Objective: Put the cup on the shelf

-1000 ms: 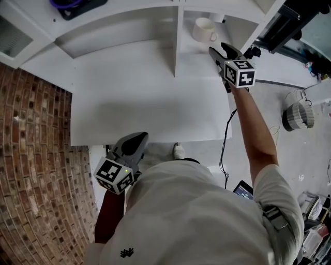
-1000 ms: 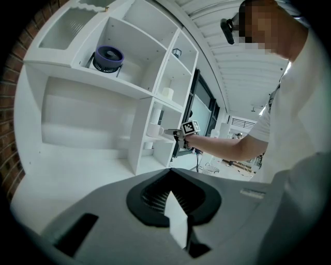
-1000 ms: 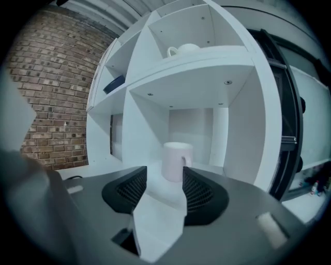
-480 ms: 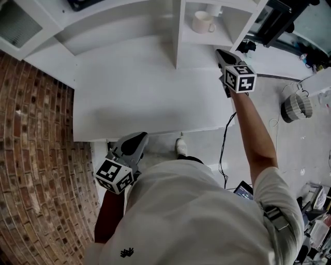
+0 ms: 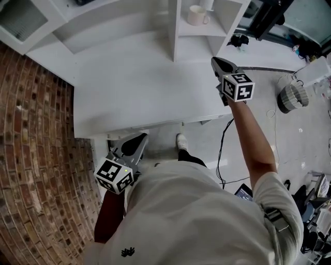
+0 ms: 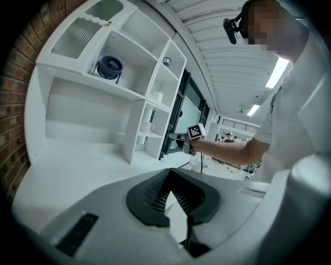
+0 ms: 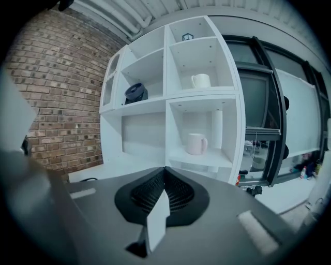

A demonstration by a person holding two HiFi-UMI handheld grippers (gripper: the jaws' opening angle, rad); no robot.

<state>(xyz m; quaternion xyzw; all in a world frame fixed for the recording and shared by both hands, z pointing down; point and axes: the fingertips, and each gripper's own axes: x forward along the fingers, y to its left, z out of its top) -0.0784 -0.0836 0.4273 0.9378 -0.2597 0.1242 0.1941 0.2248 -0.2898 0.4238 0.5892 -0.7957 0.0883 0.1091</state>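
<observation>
A pale cup (image 5: pixel 195 14) stands upright in the lower right shelf compartment, handle to the right; the right gripper view shows this cup (image 7: pixel 196 143) beside a white cylinder. My right gripper (image 5: pixel 215 61) hangs past the table's right edge, well back from the shelf, its jaws shut with nothing between them (image 7: pixel 164 175). My left gripper (image 5: pixel 138 140) is held low by the person's body at the table's near edge, jaws shut and empty (image 6: pixel 169 175). In the left gripper view the cup (image 6: pixel 147 127) and the right gripper (image 6: pixel 176 136) show far off.
A white table (image 5: pixel 129 88) lies in front of the white shelf unit (image 7: pixel 166 98). A second cup (image 7: pixel 200 80) sits one compartment higher, and a dark round object (image 7: pixel 135 92) to its left. A brick wall (image 5: pixel 31 155) runs on the left. A round ribbed appliance (image 5: pixel 290 98) and cables lie on the floor.
My right gripper has pulled back from the shelf compartment toward the person, away from the cup, and its jaws have shut. The left gripper has stayed put.
</observation>
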